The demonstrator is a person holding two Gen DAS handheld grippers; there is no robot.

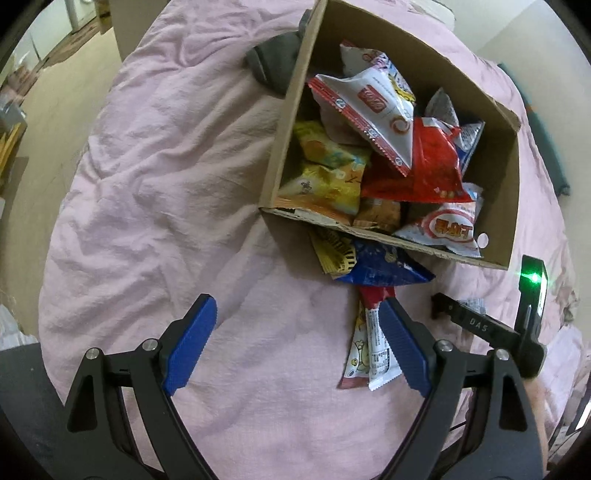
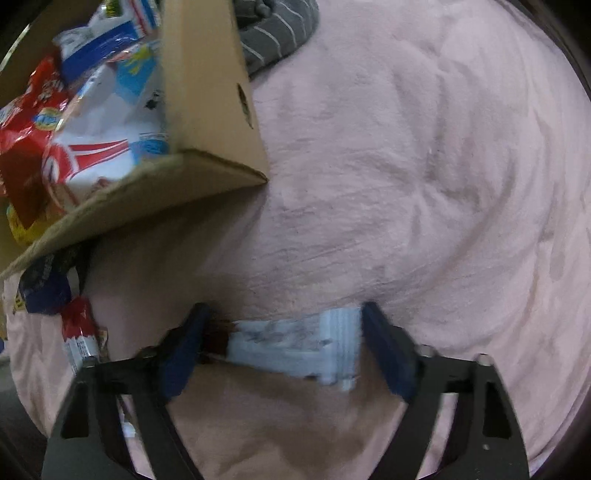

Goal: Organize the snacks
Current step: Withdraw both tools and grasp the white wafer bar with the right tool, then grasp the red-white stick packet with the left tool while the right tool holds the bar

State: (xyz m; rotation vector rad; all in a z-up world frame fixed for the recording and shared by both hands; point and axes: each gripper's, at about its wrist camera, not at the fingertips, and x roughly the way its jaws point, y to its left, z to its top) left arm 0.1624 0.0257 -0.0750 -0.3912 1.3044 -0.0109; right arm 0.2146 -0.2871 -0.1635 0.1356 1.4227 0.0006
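Note:
A cardboard box (image 1: 284,122) full of snack bags stands on a pink bedsheet; it also shows in the right wrist view (image 2: 218,110). A blue snack bag (image 1: 384,264) and a yellow one (image 1: 334,251) lie against the box's near wall. A red-and-white packet (image 1: 376,347) lies on the sheet by my left gripper's right finger. My left gripper (image 1: 297,332) is open and empty over the sheet. My right gripper (image 2: 282,338) stands wide, with a pale blue-white snack packet (image 2: 295,349) lying between its fingers; the view is blurred. The right gripper also shows in the left wrist view (image 1: 480,321).
A grey striped cloth (image 1: 275,62) lies behind the box's far left corner; it shows in the right wrist view too (image 2: 273,29). The pink sheet (image 1: 166,184) spreads wide to the left of the box. Floor and furniture lie beyond the bed's left edge.

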